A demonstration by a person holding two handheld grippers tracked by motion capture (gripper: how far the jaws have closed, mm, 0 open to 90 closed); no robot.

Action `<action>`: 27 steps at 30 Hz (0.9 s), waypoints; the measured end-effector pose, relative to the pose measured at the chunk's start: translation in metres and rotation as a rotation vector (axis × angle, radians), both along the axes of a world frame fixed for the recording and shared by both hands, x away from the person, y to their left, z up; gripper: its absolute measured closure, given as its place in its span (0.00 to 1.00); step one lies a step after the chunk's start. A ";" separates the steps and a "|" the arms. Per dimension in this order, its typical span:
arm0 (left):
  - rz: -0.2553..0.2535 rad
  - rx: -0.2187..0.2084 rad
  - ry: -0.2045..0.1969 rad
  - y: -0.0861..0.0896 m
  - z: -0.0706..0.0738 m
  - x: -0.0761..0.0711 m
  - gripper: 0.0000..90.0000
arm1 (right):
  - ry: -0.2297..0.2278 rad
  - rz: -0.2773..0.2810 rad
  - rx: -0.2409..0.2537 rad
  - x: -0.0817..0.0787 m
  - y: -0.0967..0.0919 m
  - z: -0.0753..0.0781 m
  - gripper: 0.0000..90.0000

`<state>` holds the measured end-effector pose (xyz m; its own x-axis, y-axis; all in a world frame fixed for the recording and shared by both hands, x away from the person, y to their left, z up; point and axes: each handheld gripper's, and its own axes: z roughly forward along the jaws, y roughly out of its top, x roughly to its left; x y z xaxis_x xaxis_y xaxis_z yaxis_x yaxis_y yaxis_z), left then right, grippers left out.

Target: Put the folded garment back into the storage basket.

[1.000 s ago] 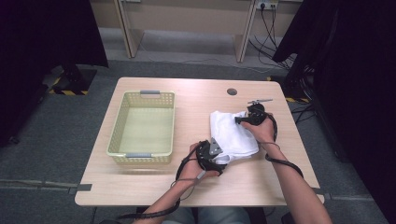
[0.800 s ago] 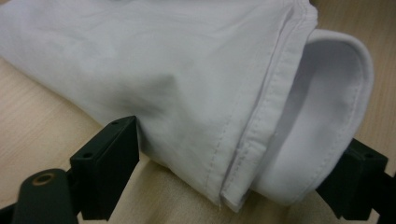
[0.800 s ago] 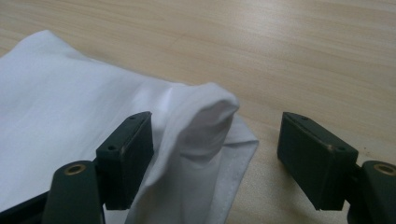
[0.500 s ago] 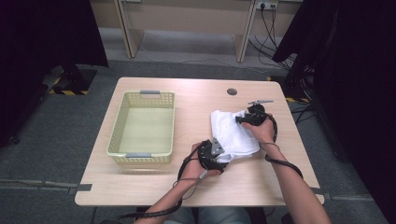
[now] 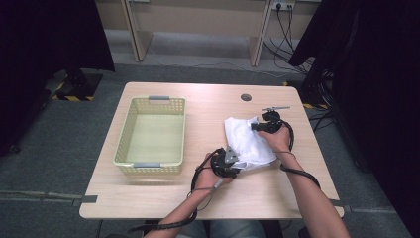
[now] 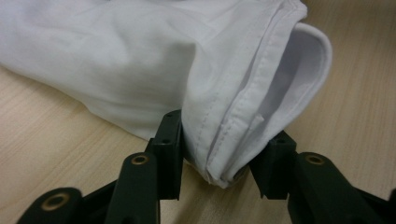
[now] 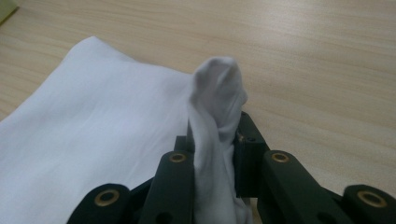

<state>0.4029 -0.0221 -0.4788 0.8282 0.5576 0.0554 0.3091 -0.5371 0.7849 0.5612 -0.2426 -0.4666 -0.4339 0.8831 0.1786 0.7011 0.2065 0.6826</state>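
Observation:
A white cloth (image 5: pixel 247 141) lies crumpled on the right half of the wooden table (image 5: pixel 163 198). My left gripper (image 5: pixel 237 163) is at the cloth's near-left corner. In the left gripper view the stitched, folded hem (image 6: pixel 224 121) sits between the jaws of the left gripper (image 6: pixel 217 156), which have just been closing and now touch it on both sides. My right gripper (image 5: pixel 256 126) is at the cloth's far edge. Its jaws have also just been closing, and in the right gripper view the right gripper (image 7: pixel 215 149) pinches a bunched ridge of cloth (image 7: pixel 217 93) that sticks up between them.
A pale yellow basket (image 5: pixel 124 144) with nothing in it stands on the left half of the table. A round cable hole (image 5: pixel 246 97) is near the far edge. Cables trail from both grippers along the forearms. Bare wood lies in front of the cloth.
Both grippers' jaws have drawn in on the cloth. The hands and the cloth stay where they were.

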 end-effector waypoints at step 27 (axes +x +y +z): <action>0.025 0.006 -0.112 0.009 0.014 -0.017 0.82 | -0.006 -0.011 0.077 -0.011 0.000 0.021 0.91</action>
<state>0.3858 -0.0134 -0.4649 0.8024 0.5776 0.1501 0.2335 -0.5353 0.8118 0.5503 -0.2428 -0.4459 -0.4253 0.8715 0.2442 0.6992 0.1451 0.7001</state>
